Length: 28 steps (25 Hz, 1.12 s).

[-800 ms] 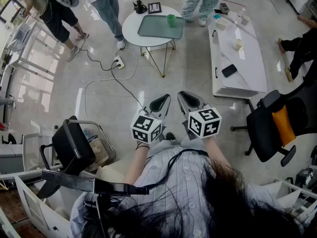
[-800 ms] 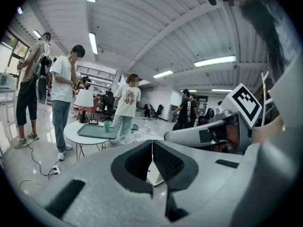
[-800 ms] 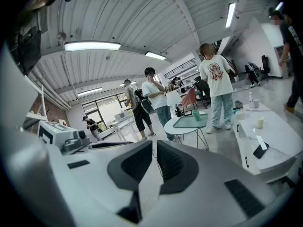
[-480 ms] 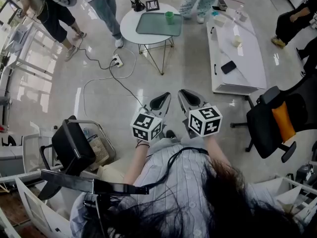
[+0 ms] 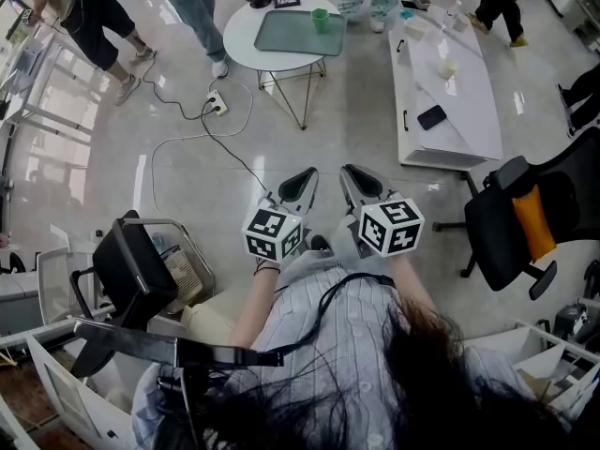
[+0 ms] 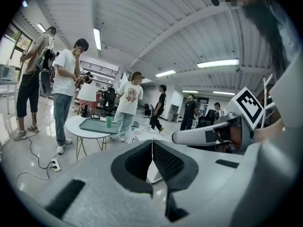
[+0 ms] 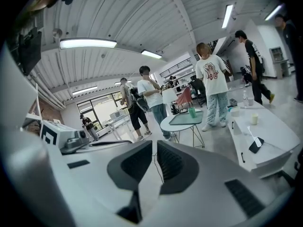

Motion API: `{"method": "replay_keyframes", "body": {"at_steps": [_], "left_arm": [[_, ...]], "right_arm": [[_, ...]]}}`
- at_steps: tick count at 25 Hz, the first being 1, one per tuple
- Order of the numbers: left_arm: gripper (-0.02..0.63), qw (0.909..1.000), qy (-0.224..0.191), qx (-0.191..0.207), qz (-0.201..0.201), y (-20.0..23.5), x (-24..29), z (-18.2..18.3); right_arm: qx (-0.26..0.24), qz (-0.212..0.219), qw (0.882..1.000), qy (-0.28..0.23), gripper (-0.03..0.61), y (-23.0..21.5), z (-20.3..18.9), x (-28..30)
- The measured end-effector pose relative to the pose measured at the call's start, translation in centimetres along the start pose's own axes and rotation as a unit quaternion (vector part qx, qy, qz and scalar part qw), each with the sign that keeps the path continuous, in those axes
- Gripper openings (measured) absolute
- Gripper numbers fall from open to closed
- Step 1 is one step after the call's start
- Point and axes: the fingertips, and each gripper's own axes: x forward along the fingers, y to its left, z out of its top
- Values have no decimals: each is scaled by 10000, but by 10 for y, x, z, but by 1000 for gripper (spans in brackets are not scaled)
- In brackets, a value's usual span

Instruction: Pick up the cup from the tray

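A green cup (image 5: 321,20) stands upright at the right end of a grey-green tray (image 5: 295,32) on a round white table (image 5: 246,32), far ahead across the floor. In the gripper views the cup (image 6: 109,121) (image 7: 191,112) is small and distant. My left gripper (image 5: 306,178) and right gripper (image 5: 351,174) hang side by side close to the person's chest, well short of the table. The left gripper (image 6: 152,143) has its jaws shut with nothing between them. The right gripper (image 7: 155,146) is also shut and holds nothing.
A long white table (image 5: 461,111) with a dark phone (image 5: 432,117) and small items stands at the right. A black office chair (image 5: 516,218) is near my right, another black chair (image 5: 131,275) at my left. A cable and power strip (image 5: 217,107) lie on the floor. Several people stand around the round table.
The round table with tray and cup has slid a little upward in the head view. A person in black has walked to the top right. Both grippers stay shut in place.
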Motion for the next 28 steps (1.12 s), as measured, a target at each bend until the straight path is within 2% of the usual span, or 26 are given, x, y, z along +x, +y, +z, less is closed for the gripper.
{"method": "replay_keyframes", "body": {"at_steps": [7,13,19,28], "left_arm": [[15,9999,-3,-124,51,14,8,0],[15,9996,86,-185,174,39,29,2],[15,9988,-42,-265,401,81,63,29],[15,9985,-27,-211,512,124,132,67]], "right_arm": [[84,41,9999,69,49,-8,2,14],[76,188,9997,169,49,-25,19,50],[35,390,9988,283,49,-46,46,98],[-29,712,9964,459,49,-88,96,164]]}}
